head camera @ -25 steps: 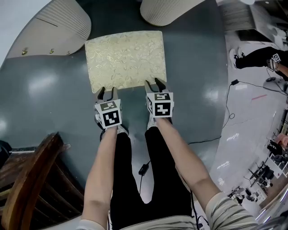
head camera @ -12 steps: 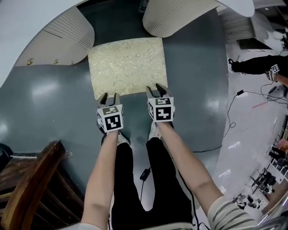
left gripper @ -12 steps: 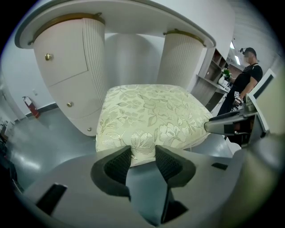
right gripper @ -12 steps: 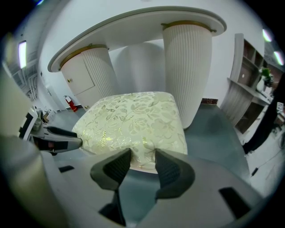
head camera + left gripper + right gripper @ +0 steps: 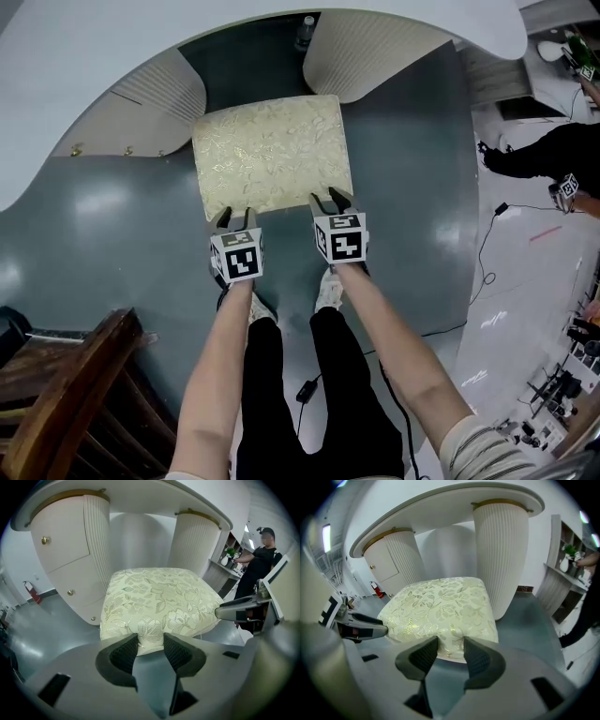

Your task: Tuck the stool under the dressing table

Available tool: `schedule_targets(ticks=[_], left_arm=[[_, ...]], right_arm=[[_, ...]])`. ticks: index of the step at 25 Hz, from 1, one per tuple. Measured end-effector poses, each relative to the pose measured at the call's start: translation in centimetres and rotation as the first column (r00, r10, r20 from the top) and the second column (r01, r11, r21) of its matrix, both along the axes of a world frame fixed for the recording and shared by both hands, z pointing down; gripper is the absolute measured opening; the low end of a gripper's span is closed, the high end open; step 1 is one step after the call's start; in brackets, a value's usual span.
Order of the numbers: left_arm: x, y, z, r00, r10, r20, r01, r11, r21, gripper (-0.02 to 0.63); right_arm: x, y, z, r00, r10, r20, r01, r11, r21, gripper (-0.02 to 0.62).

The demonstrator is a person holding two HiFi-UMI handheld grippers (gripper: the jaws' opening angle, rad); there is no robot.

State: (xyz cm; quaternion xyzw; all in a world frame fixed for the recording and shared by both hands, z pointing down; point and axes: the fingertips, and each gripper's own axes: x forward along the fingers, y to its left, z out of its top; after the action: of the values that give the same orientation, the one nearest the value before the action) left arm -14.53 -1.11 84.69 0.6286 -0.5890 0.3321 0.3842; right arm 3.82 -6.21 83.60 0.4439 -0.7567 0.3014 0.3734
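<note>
Head view, left hand-held gripper (image 5: 235,216), right hand-held gripper (image 5: 328,197), each pinching stool (image 5: 272,150) edge

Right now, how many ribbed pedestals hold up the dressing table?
2. The left pedestal, with brass knobs, stands off the far-left corner of the stool; the right pedestal off its far-right corner. Neither gripper view shows a third.
</note>
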Motion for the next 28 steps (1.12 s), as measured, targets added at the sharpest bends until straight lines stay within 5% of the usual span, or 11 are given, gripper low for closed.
schedule_targets(ticks=[28], left_arm=[[-1.7,-8.2,-0.6,0.999,-0.035,-0.030,0.035,0.999,0.010,0.166]], right_arm=[[-2.2,-8.9,-0.4,0.999,-0.031,-0.005,0.031,0.999,-0.007,0.172]])
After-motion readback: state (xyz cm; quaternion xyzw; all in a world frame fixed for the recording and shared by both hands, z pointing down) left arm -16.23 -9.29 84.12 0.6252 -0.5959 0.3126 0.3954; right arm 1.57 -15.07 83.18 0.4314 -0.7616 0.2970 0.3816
